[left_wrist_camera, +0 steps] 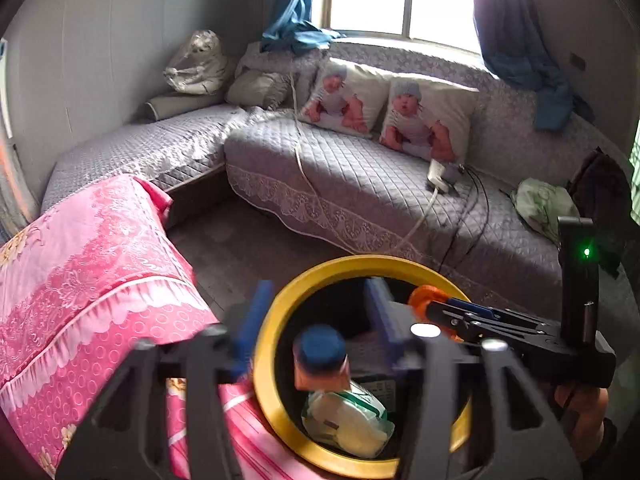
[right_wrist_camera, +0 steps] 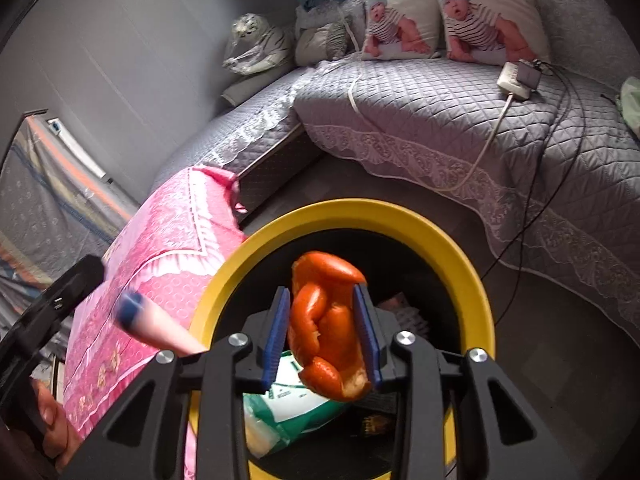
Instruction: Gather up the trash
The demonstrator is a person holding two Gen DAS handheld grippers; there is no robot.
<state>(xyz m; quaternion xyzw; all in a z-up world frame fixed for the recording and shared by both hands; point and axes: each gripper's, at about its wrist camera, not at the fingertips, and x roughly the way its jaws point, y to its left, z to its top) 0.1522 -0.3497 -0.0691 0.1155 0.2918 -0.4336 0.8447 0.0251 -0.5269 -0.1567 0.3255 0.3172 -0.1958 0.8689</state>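
A bin with a yellow rim point(left_wrist_camera: 280, 308) point(right_wrist_camera: 400, 216) stands on the floor beside a pink-covered bed. My left gripper point(left_wrist_camera: 316, 320) is open over the bin; a pink tube with a blue cap point(left_wrist_camera: 320, 356) is in the air between its fingers, touching neither pad. The tube also shows blurred in the right wrist view point(right_wrist_camera: 156, 324). My right gripper point(right_wrist_camera: 322, 334) is over the bin, its pads on either side of an orange peel point(right_wrist_camera: 326, 320); it shows in the left wrist view point(left_wrist_camera: 430, 302). A white and green packet point(left_wrist_camera: 348, 420) point(right_wrist_camera: 288, 408) lies inside the bin.
A pink bedspread point(left_wrist_camera: 88, 272) lies left of the bin. A grey quilted corner sofa point(left_wrist_camera: 360, 184) runs behind, with two baby-print pillows point(left_wrist_camera: 428, 120), a power strip point(left_wrist_camera: 438, 174) with cables trailing to the floor, and a green bag point(left_wrist_camera: 544, 204).
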